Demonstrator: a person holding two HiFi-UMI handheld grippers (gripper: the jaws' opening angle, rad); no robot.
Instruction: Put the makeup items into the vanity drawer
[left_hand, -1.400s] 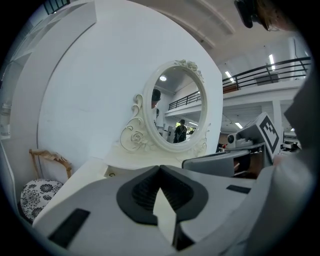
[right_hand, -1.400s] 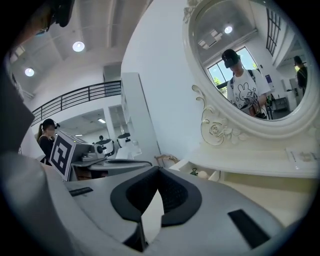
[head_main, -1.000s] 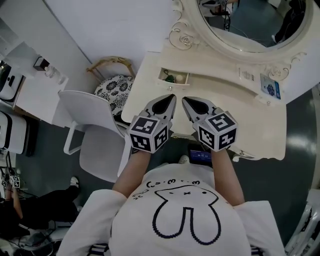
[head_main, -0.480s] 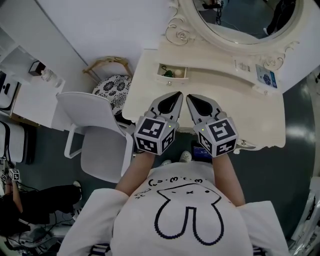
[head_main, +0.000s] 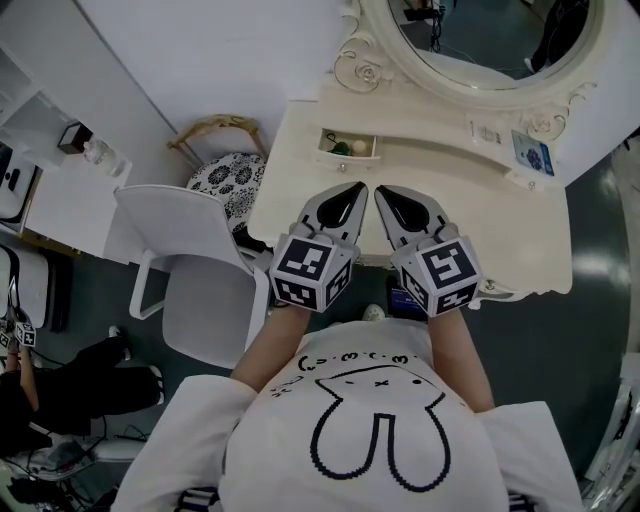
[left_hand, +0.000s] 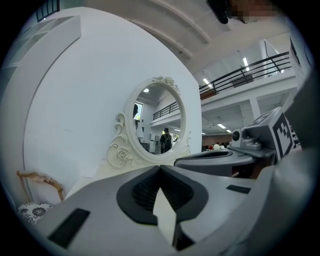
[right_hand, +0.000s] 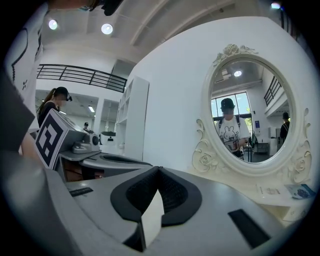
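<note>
Cream vanity drawer (head_main: 347, 158) stands open, long axis crosswise, two small items (head_main: 343, 149) inside. It lies just ahead of my left gripper (head_main: 358, 187), the nearer one; right gripper (head_main: 381, 191) sits beside it. Both claws are pressed together, empty.

wall (head_main: 200, 60): plain white, up at 11 o'clock
floor (head_main: 600, 290): dark, kinda shiny, 3 o'clock
vanity (head_main: 500, 215): cream with curly carved trim, round mirror (head_main: 480, 40) on top, 1 o'clock
chair (head_main: 190, 270): white, 9 o'clock
stool (head_main: 228, 180): black-and-white patterned seat, 10 o'clock, just beside the chair
light: round ceiling spots (right_hand: 106, 28), with a black railing (right_hand: 80, 77) up high
</note>
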